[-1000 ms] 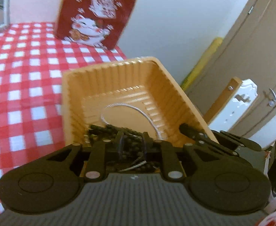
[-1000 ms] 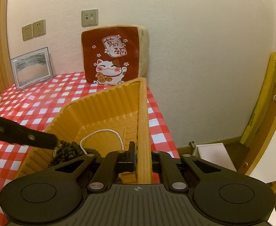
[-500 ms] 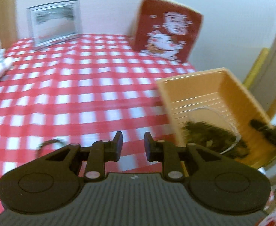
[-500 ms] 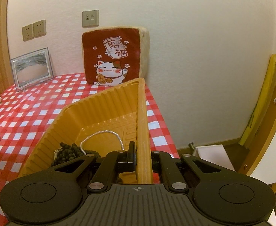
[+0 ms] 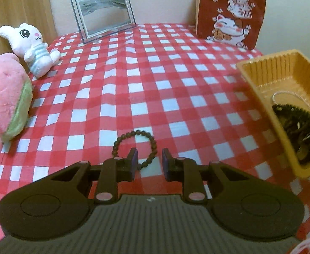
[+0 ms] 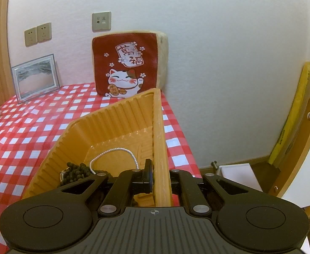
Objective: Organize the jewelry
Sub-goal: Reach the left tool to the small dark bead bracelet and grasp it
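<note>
Now you are bringing the left claw [image 5: 148,155] down over the small dark beaded bracelet [image 5: 135,147] lying flat on the red-and-white checked surface [image 5: 121,89], its jaws narrowly parted and holding nothing, with the near arc of the loop sitting between them. You are dealing with something light and limp: an elastic-looking ring of little round beads that is likely going to sag and swing once lifted, and the beads are probably going to roll under the pads. Judging from this, you are best pinching across the strand at that near arc, low against the cloth, rather than trying to span the whole ring. Meanwhile your right claw [image 6: 160,177] is clamping the side wall of the ribbed orange plastic tray [image 6: 121,122], which is already holding a heap of dark beads [image 6: 76,170] and a thin white cord [image 6: 114,154].
</note>
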`<state>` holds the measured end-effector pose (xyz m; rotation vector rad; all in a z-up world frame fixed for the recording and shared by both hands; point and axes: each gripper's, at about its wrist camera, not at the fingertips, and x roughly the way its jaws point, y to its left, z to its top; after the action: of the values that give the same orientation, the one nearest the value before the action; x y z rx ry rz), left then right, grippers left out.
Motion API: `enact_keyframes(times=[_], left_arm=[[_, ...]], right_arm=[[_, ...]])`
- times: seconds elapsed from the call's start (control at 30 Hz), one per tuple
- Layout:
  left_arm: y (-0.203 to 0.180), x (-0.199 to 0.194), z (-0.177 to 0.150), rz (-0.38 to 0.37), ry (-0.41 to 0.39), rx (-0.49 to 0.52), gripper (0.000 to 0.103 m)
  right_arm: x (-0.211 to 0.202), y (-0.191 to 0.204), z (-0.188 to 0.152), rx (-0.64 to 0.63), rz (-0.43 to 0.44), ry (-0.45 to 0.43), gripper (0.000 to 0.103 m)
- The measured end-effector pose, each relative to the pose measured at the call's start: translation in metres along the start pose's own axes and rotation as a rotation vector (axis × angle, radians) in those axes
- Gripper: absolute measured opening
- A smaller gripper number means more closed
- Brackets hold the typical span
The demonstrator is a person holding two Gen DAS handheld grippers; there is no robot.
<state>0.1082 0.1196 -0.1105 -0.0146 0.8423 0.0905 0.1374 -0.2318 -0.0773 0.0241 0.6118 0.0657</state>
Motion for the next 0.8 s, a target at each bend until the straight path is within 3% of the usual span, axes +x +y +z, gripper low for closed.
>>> enact_keyframes(times=[0.57, 0.8], left_arm=[[0.000, 0.042, 0.005, -0.019, 0.061, 0.057, 0.020], [-0.002, 0.046, 0.008, -0.039, 0.063, 0.067, 0.007]], right_arm=[[0.005, 0.002, -0.004, 0.000, -0.013, 0.014, 0.005], [0.006, 0.001, -0.004, 0.000, -0.014, 0.015, 0.005]])
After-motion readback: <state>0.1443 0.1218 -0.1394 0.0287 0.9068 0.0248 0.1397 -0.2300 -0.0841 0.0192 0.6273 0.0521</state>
